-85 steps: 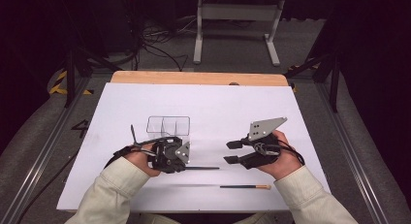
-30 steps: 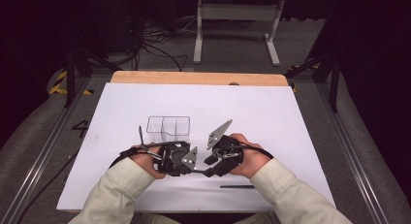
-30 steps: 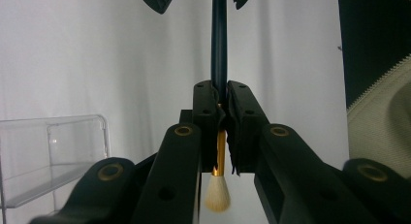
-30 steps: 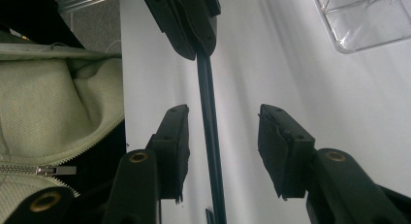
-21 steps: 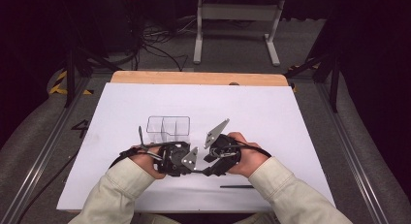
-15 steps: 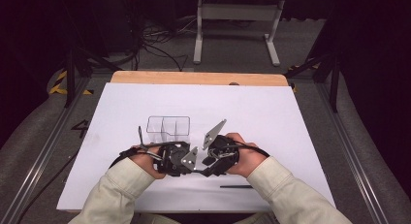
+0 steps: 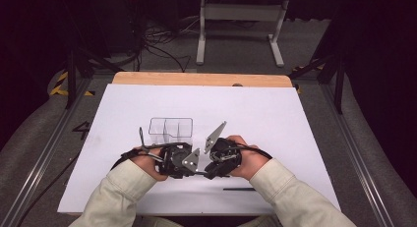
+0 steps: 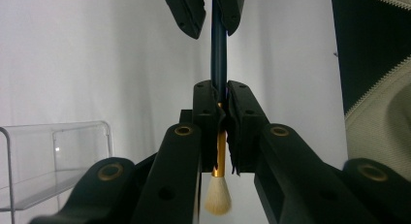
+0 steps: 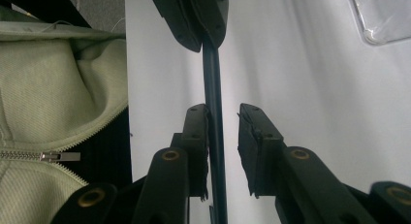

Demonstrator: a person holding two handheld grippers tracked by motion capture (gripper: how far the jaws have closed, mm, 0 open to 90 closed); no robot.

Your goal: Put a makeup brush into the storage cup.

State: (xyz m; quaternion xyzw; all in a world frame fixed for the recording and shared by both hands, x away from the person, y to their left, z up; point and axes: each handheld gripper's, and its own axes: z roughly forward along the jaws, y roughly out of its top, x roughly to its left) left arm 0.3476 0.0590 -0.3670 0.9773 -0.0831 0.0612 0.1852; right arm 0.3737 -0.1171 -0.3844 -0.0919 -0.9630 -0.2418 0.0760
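Note:
My left gripper (image 8: 219, 88) is shut on a brush (image 8: 219, 59) with a dark blue handle, a gold ferrule and pale bristles. The pads clamp it at the ferrule. In the high view the left gripper (image 7: 189, 163) and right gripper (image 7: 209, 167) meet tip to tip near the table's front. The handle (image 9: 213, 112) runs between the jaws of my right gripper (image 9: 223, 110), which have just been closing. It lies against one pad, with a gap to the other.
A clear three-compartment holder (image 7: 170, 130) stands just behind the grippers on the white table (image 7: 275, 119). A second thin dark brush (image 7: 239, 189) lies near the front edge, by the right sleeve. A pale green jacket (image 9: 53, 88) is close behind.
The right hand has come in from the right and brought its gripper up against the left one. Over the last second both hands stay put.

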